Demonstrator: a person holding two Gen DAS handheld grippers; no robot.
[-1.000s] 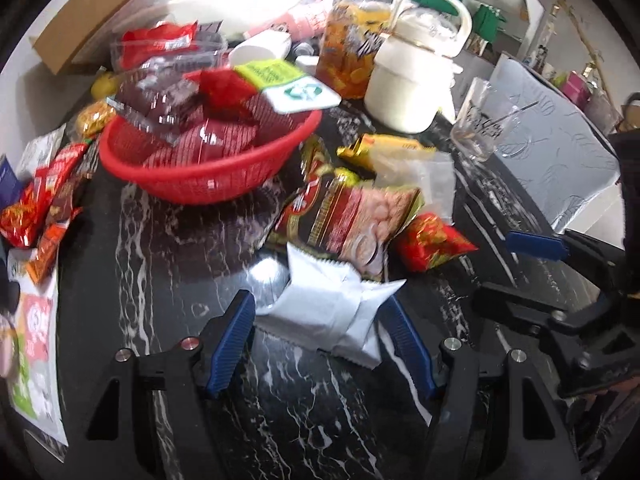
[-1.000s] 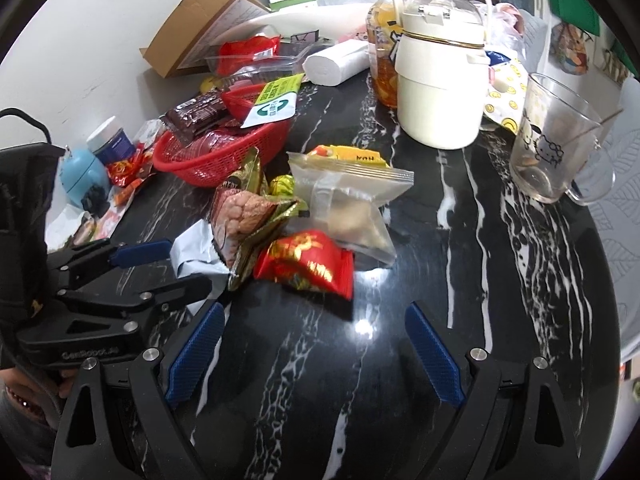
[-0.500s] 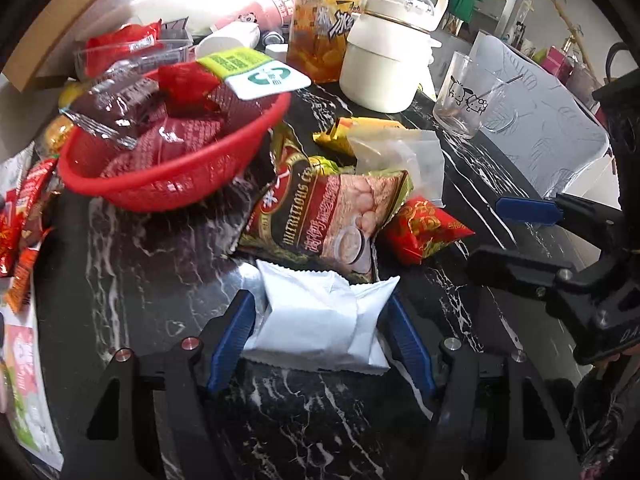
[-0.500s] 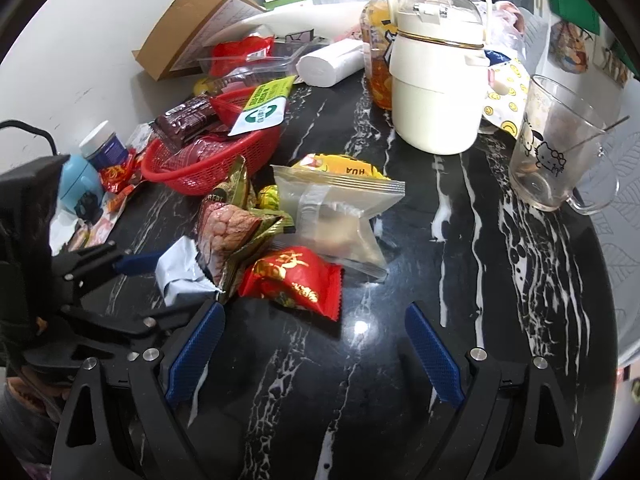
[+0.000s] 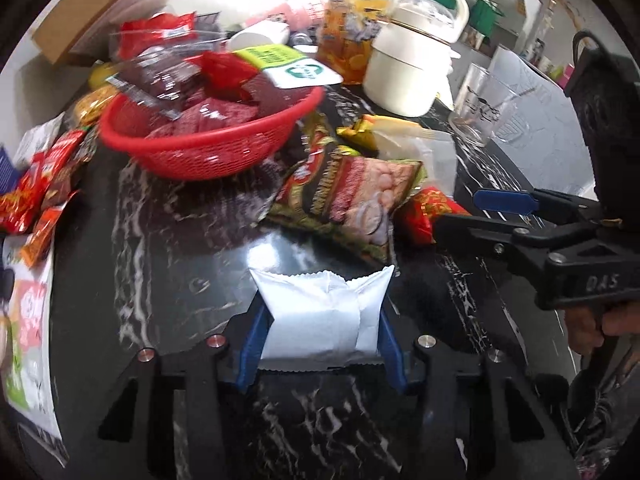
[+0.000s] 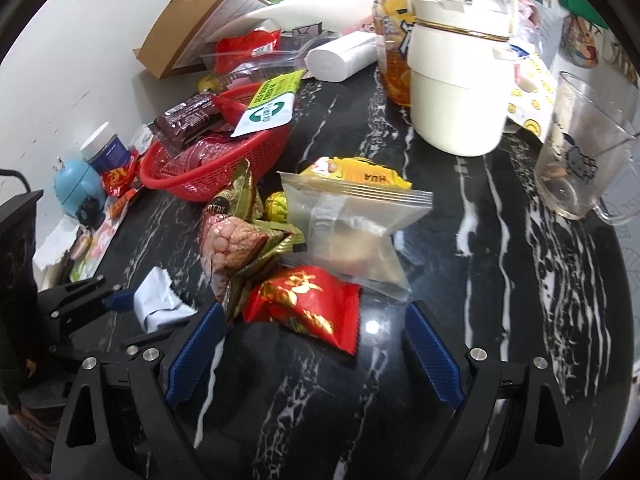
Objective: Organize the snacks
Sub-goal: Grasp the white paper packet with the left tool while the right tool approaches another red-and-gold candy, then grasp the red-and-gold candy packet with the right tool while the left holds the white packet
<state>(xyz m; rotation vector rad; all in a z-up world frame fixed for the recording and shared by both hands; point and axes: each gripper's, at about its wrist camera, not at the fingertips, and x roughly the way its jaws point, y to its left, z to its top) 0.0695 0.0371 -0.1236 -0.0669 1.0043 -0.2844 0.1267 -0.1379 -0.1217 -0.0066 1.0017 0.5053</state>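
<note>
Left gripper has just been closing; its pads now pinch the white packet, w/ red basket beyond it. Right gripper stands spread, empty, by the red packet. Step: pick-up. Next, probably: lift, clear the peanut bag, drop over the basket rim. Bare table lies on the basket's near side.

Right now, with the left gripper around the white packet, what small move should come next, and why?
Probably lift the white packet and carry it toward the red basket. The left gripper has just been closing, and its pads now pinch the packet's sides. The basket already holds snacks, and the right gripper is open over the red packet, not holding it.
</note>
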